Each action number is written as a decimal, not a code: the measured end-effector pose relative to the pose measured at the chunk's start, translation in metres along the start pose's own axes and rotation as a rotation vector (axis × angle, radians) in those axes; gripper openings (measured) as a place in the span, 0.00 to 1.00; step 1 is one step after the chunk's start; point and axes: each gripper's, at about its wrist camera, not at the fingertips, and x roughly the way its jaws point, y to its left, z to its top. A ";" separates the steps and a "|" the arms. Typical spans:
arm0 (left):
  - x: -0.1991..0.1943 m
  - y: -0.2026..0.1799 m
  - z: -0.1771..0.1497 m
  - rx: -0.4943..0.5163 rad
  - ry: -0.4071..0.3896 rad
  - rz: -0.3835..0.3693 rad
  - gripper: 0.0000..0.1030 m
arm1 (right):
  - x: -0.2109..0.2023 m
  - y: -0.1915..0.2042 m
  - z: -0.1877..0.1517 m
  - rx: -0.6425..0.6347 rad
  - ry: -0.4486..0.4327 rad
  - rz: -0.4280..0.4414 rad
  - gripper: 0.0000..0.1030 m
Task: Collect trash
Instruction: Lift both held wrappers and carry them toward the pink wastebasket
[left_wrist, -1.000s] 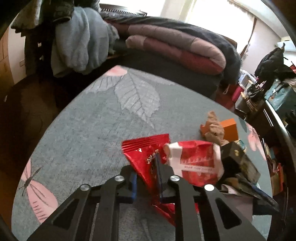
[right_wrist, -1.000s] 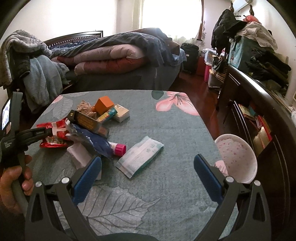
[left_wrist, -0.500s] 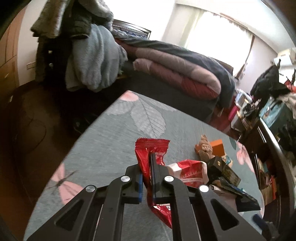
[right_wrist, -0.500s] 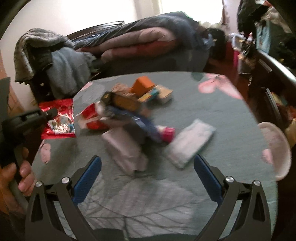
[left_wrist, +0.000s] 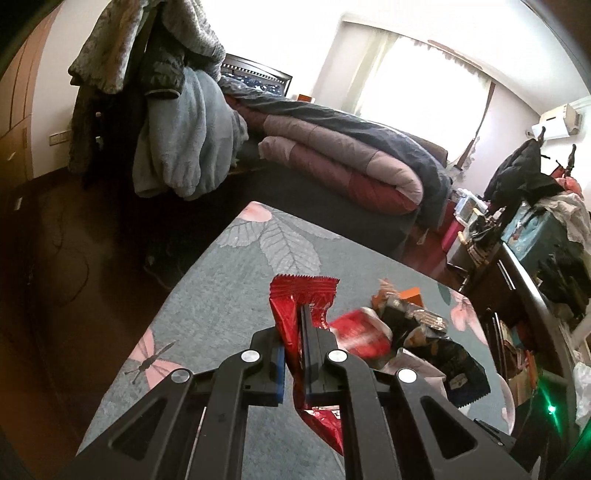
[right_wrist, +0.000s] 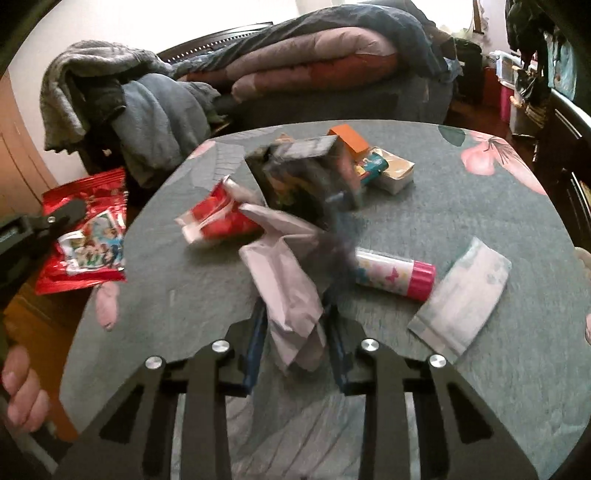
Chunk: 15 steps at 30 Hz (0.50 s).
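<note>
My left gripper (left_wrist: 297, 328) is shut on a red snack wrapper (left_wrist: 295, 299) and holds it above the table's left edge; the wrapper also shows at the left of the right wrist view (right_wrist: 86, 229). My right gripper (right_wrist: 295, 332) has its jaws narrowed around a crumpled white paper wrapper (right_wrist: 284, 280); whether the pads press on it I cannot tell. Behind it lie a red and white packet (right_wrist: 218, 218), a blurred dark packet (right_wrist: 306, 177), a pink-capped tube (right_wrist: 395, 273) and a pale green sachet (right_wrist: 461, 299).
The table has a grey-green leaf-pattern cloth (right_wrist: 424, 206). An orange box (right_wrist: 349, 138) and a small carton (right_wrist: 397, 173) sit at its far side. A bed with folded quilts (left_wrist: 351, 158) and a chair with clothes (left_wrist: 177, 122) stand beyond.
My left gripper lifted the red wrapper up and off to the left. My right gripper moved forward to the white paper and its jaws closed in from wide open.
</note>
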 end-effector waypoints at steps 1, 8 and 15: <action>-0.004 -0.001 -0.001 0.002 -0.004 -0.007 0.07 | -0.006 -0.001 -0.002 0.000 -0.005 0.009 0.29; -0.032 -0.024 -0.009 0.048 -0.019 -0.072 0.07 | -0.065 -0.006 -0.022 -0.006 -0.081 0.026 0.28; -0.056 -0.053 -0.018 0.096 -0.031 -0.130 0.07 | -0.109 -0.014 -0.040 -0.014 -0.134 0.085 0.26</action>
